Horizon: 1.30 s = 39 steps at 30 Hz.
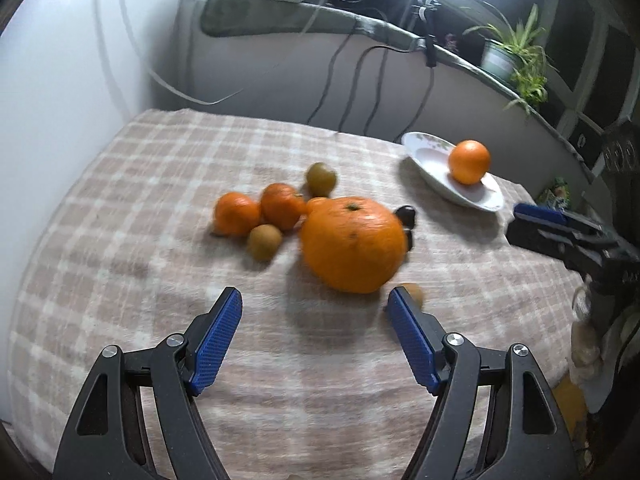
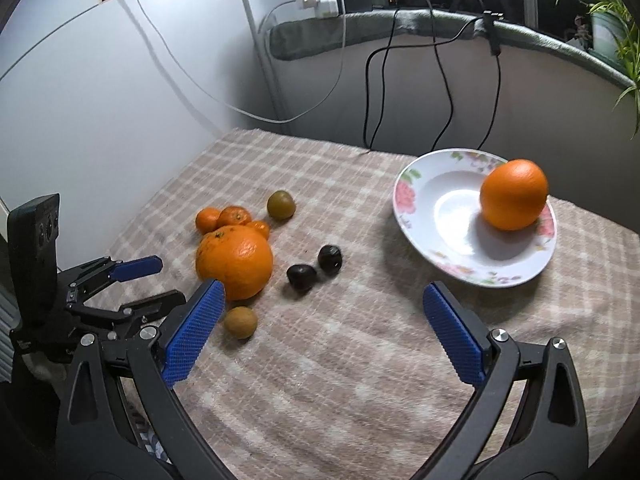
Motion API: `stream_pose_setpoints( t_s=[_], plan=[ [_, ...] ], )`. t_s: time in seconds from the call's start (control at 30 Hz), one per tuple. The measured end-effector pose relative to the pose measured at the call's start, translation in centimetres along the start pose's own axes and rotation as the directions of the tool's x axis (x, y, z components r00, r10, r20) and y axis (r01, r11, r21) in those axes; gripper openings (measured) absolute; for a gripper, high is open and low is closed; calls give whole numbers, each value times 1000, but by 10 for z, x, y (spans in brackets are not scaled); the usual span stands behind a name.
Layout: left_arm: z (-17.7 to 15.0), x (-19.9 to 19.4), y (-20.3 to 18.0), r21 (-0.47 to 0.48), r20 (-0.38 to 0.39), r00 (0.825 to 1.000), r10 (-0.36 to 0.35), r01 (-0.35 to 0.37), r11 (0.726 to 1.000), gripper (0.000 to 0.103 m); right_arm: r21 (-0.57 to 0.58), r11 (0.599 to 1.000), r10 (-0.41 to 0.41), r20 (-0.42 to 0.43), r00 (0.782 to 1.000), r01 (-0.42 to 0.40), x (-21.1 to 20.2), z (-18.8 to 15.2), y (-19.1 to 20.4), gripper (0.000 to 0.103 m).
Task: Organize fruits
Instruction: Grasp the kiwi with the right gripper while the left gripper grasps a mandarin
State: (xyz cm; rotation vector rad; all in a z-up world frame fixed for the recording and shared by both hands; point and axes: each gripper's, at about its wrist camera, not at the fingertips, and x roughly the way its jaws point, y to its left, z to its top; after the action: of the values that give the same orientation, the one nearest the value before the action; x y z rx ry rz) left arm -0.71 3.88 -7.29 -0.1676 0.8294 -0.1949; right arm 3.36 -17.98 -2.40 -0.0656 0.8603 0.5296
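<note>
Fruits: large orange (image 1: 352,244) on checked cloth (image 1: 140,200), touching small mandarins (image 1: 256,210).
Around: two dark fruits (image 2: 314,266) beside it; greenish fruit (image 2: 281,204) behind; another orange (image 2: 514,194) on flowered plate (image 2: 420,184).
Left gripper (image 1: 314,300): spread, empty, large orange just ahead.
Right gripper (image 2: 320,294): spread wide, empty, dark fruits just ahead.

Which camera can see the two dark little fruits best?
The right wrist view. There both dark fruits lie in the open on the checked cloth, beside the big orange. In the left wrist view the big orange hides most of them; only dark edges peek out behind it.
</note>
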Motion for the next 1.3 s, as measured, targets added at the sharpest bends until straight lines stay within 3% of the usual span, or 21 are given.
stream_pose_setpoints(
  t_s=[0.1,0.17,0.23,0.33,0.7,1.3],
  plan=[
    [1,1,14,-32,7,1000,15,-15,999,66,-1,1000,23,-10,1000,-23,4,-5,4,100],
    [3,5,21,-40,7,1000,26,-26,999,62,-10,999,37,-22,999,-37,9,-10,9,94],
    [6,9,28,-44,4,999,39,-39,998,52,-25,999,44,-35,998,-45,13,-14,14,87],
    [12,15,38,-62,2,1000,29,-28,998,47,-49,997,54,-55,997,-57,20,-20,23,75],
    [43,40,62,-96,-14,1000,2,-3,995,46,-70,992,97,-107,989,-105,42,-26,43,56],
    [53,61,63,-81,-48,998,-30,26,996,40,-117,986,100,-164,981,-120,67,-27,53,41]
  ],
)
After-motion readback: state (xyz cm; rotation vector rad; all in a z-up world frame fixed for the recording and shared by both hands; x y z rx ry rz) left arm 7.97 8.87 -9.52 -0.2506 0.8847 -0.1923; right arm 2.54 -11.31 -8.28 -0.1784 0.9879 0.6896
